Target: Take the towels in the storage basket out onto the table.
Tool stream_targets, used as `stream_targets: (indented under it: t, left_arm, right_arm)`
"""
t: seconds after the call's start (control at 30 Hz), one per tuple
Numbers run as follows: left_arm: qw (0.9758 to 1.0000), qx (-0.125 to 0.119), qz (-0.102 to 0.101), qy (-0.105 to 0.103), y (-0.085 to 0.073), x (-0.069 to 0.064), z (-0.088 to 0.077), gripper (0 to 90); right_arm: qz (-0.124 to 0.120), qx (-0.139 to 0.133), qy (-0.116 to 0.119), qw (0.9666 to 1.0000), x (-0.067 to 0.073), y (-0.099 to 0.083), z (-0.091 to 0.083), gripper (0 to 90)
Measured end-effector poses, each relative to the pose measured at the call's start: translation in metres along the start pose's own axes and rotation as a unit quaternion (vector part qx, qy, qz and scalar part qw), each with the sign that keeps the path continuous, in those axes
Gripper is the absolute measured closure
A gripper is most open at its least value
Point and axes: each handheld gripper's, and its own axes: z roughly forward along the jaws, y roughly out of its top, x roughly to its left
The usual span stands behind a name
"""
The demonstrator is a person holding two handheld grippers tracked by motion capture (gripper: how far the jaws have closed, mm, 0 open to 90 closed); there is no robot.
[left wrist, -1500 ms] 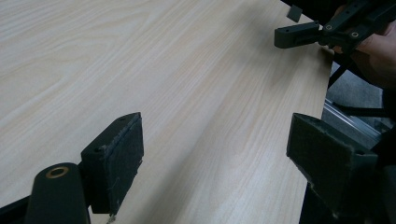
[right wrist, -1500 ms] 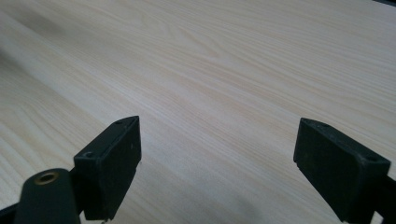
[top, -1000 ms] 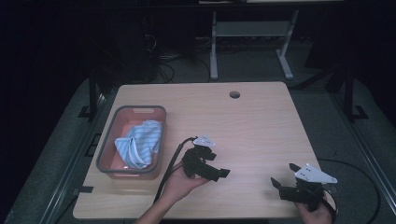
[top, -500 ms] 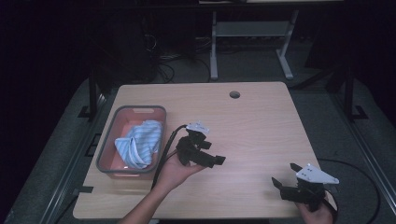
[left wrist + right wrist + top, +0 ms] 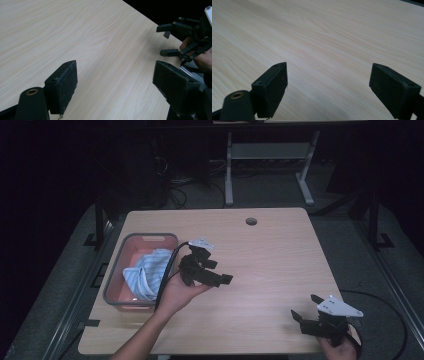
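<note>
My left gripper hovers over the wooden table, just right of a grey bin. A hand holds it, its jaws are open and point right, and its cable trails back over the bin's edge. A light blue striped cloth lies crumpled in the bin. In the left gripper view the left gripper has its wide-apart pads over bare wood. My right gripper is near the front right corner, open, jaws toward the left. The right gripper holds nothing between its pads.
A round cable hole sits near the table's far edge. The other hand's gripper shows far off at the table edge in the left gripper view. A metal stand and cables lie on the dark floor behind.
The left gripper has lifted and moved away from the front edge, toward the bin. The right gripper has hardly shifted.
</note>
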Motion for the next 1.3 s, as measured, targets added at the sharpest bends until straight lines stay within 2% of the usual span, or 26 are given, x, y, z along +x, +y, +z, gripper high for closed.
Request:
stream_targets:
  t: [0.6, 0.73, 0.87, 0.93, 1.13, 1.17, 1.27, 1.3]
  left_arm:
    - [0.9997, -0.006, -0.009, 0.024, 0.005, 0.014, -0.028, 19.6]
    - [0.9993, -0.006, -0.014, 0.033, 0.004, 0.021, -0.034, 20.0]
    - [0.9986, -0.011, -0.027, 0.045, 0.003, 0.029, -0.044, 20.4]
    - [0.9985, -0.011, -0.026, 0.048, 0.002, 0.031, -0.046, 20.4]
    - [0.9965, -0.018, -0.046, 0.068, -0.004, 0.044, -0.059, 20.8]
    - [0.9955, -0.02, -0.049, 0.078, -0.007, 0.049, -0.064, 20.9]
    - [0.9943, -0.022, -0.057, 0.088, -0.01, 0.054, -0.069, 21.3]
    - [0.993, -0.029, -0.065, 0.094, -0.013, 0.056, -0.072, 21.3]
  right_arm:
    - [-0.002, 0.001, 0.002, 1.0, 0.001, 0.0, 0.001, 14.6]
    - [-0.001, 0.001, 0.002, 1.0, 0.001, 0.0, 0.001, 14.6]
    - [-0.001, 0.0, 0.002, 1.0, 0.001, 0.0, 0.001, 14.6]
    - [-0.002, 0.001, 0.002, 1.0, 0.001, 0.0, 0.001, 14.6]
    - [-0.003, 0.001, 0.002, 1.0, 0.001, 0.001, 0.001, 14.6]
    - [-0.003, 0.002, 0.002, 1.0, 0.001, 0.0, 0.001, 14.6]
    - [-0.003, 0.002, 0.002, 1.0, 0.0, 0.0, 0.001, 14.6]
    - [-0.003, 0.001, 0.002, 1.0, 0.0, 0.0, 0.001, 14.6]
